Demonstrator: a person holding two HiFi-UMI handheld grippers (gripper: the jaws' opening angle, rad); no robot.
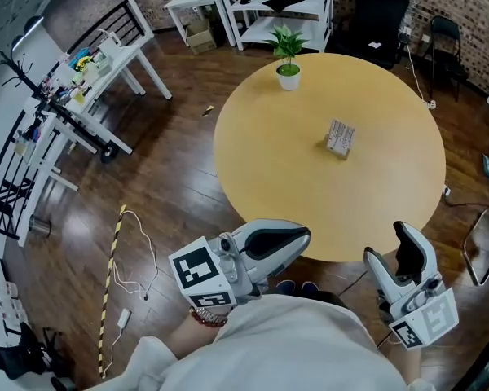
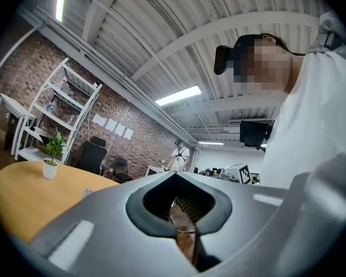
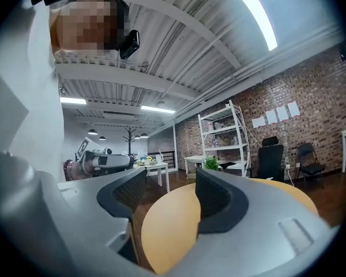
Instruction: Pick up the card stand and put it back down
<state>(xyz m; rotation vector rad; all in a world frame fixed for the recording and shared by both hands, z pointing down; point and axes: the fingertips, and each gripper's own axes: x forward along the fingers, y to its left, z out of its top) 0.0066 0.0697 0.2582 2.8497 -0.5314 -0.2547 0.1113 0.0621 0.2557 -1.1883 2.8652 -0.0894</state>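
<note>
The round wooden table (image 1: 261,169) fills the middle of the head view, and most of its top is bare. Taking 12 o'clock as the side farthest from the person, the card stand (image 1: 340,138) sits upright close to the centre, a little toward 1 o'clock, well clear of every edge. The only other thing on the top is a small potted plant (image 1: 288,57), near the rim at 11 o'clock and well apart from the card stand.

The left gripper (image 1: 300,237) is at 7 o'clock, its tip lying over the near rim in the head view. Its tongs are clenched together with nothing caught in them. The right gripper (image 1: 389,248) is at 5 o'clock, right at the near rim. Its tongs are released, and only the tabletop shows through the gap between the pads. Both grippers are well apart from the card stand, with open tabletop between.

Dark wooden floor (image 1: 171,177) lies open around the table from 8 to 10 o'clock, crossed by a thin white cable (image 1: 143,251) and a striped strip (image 1: 110,292). A cluttered white desk (image 1: 90,72) is farther out at 10 o'clock. White shelving (image 1: 297,2) is beyond 12 o'clock and a black chair (image 1: 379,10) is beyond 1 o'clock. A metal chair frame (image 1: 477,247) is near the rim at 4 o'clock.
</note>
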